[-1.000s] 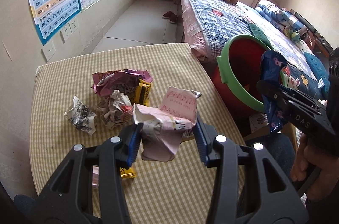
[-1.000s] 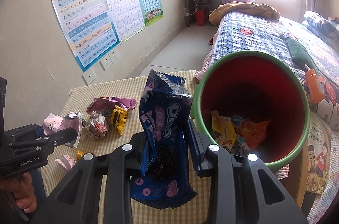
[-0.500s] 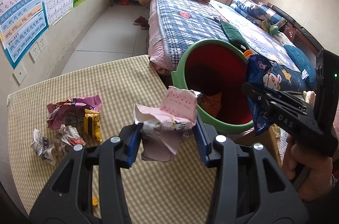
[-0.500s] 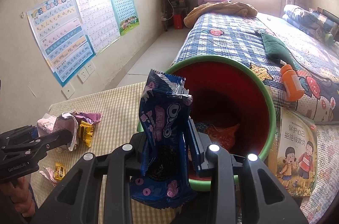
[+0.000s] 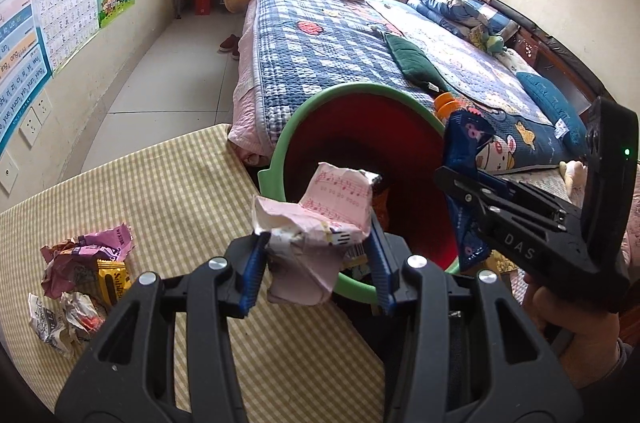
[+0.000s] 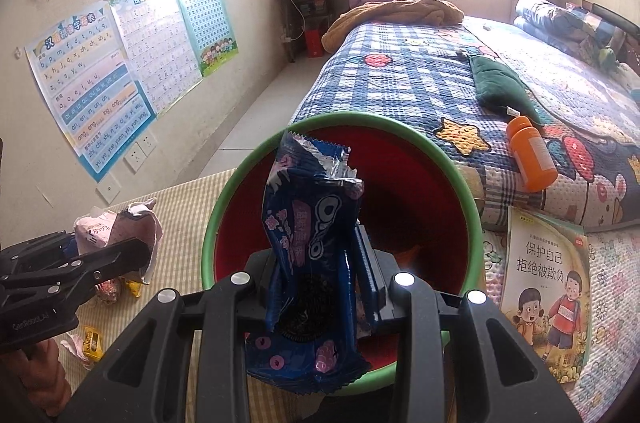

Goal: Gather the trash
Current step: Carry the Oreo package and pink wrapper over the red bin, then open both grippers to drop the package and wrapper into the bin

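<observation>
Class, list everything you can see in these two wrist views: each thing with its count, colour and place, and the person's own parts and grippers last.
pink wrapper: one, pink and white, crumpled, in the left gripper
blue wrapper: one, blue, in the right gripper, over the bin's mouth
bin: one, red with green rim, beside the table
table: one, yellow checked cloth
loose wrappers: a small pile, purple, yellow, white, on the table
bed: one, blue checked quilt
orange bottle: one, on the bed
picture book: one, beside the bin
wall charts: three, on the wall
left gripper: black, shut on the pink wrapper
right gripper: black, shut on the blue wrapper
hand: holding the right gripper
</observation>
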A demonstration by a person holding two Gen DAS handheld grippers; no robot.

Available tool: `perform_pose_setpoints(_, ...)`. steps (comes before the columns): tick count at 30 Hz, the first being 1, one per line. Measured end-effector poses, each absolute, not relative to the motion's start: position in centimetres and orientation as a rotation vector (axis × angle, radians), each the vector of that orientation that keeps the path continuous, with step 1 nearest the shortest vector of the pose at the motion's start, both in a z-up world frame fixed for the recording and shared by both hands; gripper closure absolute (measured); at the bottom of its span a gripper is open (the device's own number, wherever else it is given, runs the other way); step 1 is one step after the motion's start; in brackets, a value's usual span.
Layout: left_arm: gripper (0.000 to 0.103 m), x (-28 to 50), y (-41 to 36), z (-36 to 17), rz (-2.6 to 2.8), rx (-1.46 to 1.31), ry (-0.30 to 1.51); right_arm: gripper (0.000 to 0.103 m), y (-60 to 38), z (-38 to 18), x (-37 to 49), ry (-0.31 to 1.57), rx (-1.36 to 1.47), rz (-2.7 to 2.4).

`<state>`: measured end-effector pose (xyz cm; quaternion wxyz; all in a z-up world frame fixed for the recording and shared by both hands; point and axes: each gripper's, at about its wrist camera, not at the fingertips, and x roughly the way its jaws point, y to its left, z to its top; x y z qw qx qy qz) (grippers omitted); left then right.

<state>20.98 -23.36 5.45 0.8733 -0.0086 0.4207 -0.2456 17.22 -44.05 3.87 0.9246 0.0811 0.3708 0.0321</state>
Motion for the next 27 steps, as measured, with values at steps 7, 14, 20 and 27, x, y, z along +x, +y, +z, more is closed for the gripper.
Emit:
perform_pose_setpoints(7,0.060,22.6,-26.0,4.7,-0.546,-0.010,0.886,0.072,-45.7,2.9,18.6,0.771,0.178,0.050)
perform_pose_setpoints(14,0.059,23.9,-27.8,3.5,-0.563,0.001,0.905,0.069,-47.2,1.5,19.7,0.786,0.201,0.033)
perform_pose_setpoints(20,0.040,24.4,-28.4,2.8,-0.550,0.009,0.907,0.053,-47.8,1.3,20.2,0.788,0.207,0.017)
perform_pose_setpoints(27,0.010,23.9,-27.1,3.3,-0.504,-0.005,0.880,0.032,-48.0,1.6,19.7,0.779,0.209,-0.010)
